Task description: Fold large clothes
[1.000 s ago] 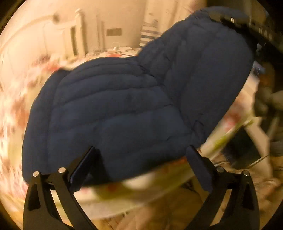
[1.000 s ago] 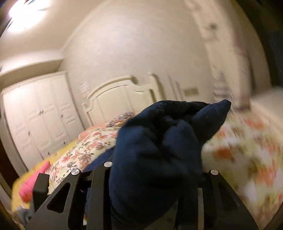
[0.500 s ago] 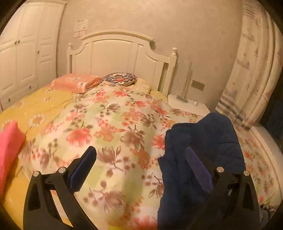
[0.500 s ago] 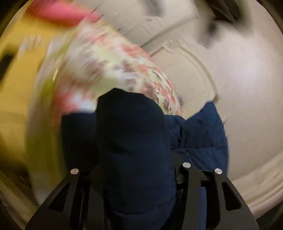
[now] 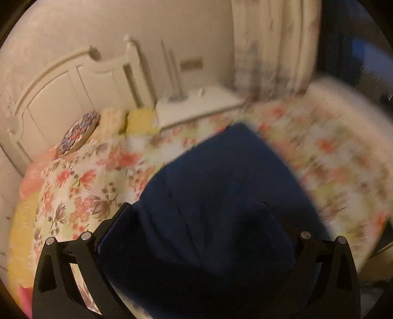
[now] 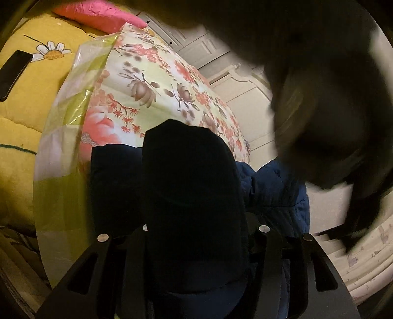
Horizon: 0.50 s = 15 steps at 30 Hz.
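Observation:
A navy quilted puffer jacket (image 5: 221, 196) lies on the floral bedspread (image 5: 81, 186). In the left wrist view it fills the space between the fingers of my left gripper (image 5: 194, 216), whose jaws stand wide apart; the view is blurred. In the right wrist view my right gripper (image 6: 196, 225) is shut on a thick fold of the same jacket (image 6: 191, 196), which bulges up between the fingers. More jacket (image 6: 275, 191) spreads to the right over the bedspread (image 6: 137, 98).
A white headboard (image 5: 63, 98) and a white nightstand (image 5: 196, 105) stand behind the bed, curtains (image 5: 272, 44) at right. A round patterned cushion (image 5: 78, 132) lies by the headboard. A black phone (image 6: 13, 73), yellow daisy blanket (image 6: 22, 98) and pink pillow (image 6: 95, 17) lie at left. A dark blurred shape (image 6: 319, 98) looms upper right.
My left gripper has swung toward the jacket, which now lies between its open fingers. My right gripper still holds its fold, and its view has steadied over the bed's corner.

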Each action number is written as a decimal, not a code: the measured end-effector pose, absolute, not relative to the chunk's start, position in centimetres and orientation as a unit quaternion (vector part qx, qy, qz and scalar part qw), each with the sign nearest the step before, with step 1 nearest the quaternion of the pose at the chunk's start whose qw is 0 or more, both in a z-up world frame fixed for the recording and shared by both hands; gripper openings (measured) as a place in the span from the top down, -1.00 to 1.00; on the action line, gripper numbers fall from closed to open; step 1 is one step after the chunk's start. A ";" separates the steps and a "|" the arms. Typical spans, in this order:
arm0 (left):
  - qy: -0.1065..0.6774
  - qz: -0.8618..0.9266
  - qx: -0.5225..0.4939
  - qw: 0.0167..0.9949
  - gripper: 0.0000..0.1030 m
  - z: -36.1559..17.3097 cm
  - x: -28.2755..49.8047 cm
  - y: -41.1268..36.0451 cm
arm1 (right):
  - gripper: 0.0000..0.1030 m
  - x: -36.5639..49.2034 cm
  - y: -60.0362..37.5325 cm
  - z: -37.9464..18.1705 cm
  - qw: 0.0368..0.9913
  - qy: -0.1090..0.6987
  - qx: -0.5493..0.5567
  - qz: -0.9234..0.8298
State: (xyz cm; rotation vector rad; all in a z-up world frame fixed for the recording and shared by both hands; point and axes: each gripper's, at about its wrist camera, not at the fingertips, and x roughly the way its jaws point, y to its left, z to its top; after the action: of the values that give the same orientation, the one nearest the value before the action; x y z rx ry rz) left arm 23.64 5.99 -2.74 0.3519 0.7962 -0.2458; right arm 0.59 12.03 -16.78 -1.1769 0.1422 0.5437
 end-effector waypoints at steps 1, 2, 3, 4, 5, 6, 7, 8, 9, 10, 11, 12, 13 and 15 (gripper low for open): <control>0.406 -0.117 0.155 0.893 -0.96 -4.6 25.3 6.8 | -0.05 0.3 11.8 -16.8 0.795 0.062 -0.548 0.253; 0.419 -0.128 0.128 0.890 -0.96 -5.6 26.1 7.7 | -0.18 0.2 11.6 -16.6 0.794 0.058 -0.548 0.254; 0.429 -0.135 0.092 0.888 -0.96 -6.6 26.9 9.2 | -0.22 -0.3 11.2 -16.3 0.794 0.054 -0.544 0.266; 0.432 -0.134 0.067 0.889 -0.96 -7.3 27.2 10.5 | -0.47 -0.8 10.5 -15.6 0.793 0.060 -0.531 0.293; 0.432 -0.126 0.054 0.891 -0.96 -7.9 27.3 11.7 | -0.65 -1.3 9.9 -15.0 0.793 0.067 -0.518 0.314; 0.431 -0.118 0.053 0.893 -0.96 -8.4 27.1 12.3 | -0.69 -1.8 8.9 -13.9 0.795 0.081 -0.490 0.349; 0.427 -0.111 0.055 0.896 -0.96 -8.7 26.8 12.8 | -0.69 -2.0 7.4 -12.3 0.799 0.105 -0.442 0.394; 0.422 -0.104 0.057 0.899 -0.96 -8.9 26.6 13.2 | -0.68 -1.8 6.0 -11.0 0.807 0.119 -0.404 0.413; 0.417 -0.098 0.057 0.902 -0.96 -9.0 26.5 13.5 | -0.68 -1.3 4.4 -9.7 0.818 0.129 -0.367 0.424; 0.412 -0.095 0.056 0.904 -0.96 -9.2 26.3 13.8 | -0.68 -0.7 3.1 -8.6 0.827 0.135 -0.336 0.429; 0.406 -0.092 0.054 0.907 -0.96 -9.3 26.1 13.9 | -0.68 0.6 0.7 -6.7 0.844 0.144 -0.279 0.435; 0.401 -0.091 0.054 0.910 -0.96 -9.3 26.0 14.0 | -0.68 1.7 -0.9 -5.5 0.857 0.147 -0.239 0.433; 0.396 -0.088 0.054 0.912 -0.96 -9.5 25.9 14.0 | -0.68 3.3 -3.0 -3.9 0.874 0.150 -0.190 0.422; 0.392 -0.087 0.051 0.915 -0.96 -9.0 25.8 13.9 | -0.65 6.9 -6.2 -1.8 0.901 0.151 -0.130 0.386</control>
State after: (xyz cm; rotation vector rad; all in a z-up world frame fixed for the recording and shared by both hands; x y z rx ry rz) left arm 25.83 13.89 -9.01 0.1054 0.8061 -0.1798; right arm 6.94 -6.24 -1.81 -0.2689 0.3117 0.7984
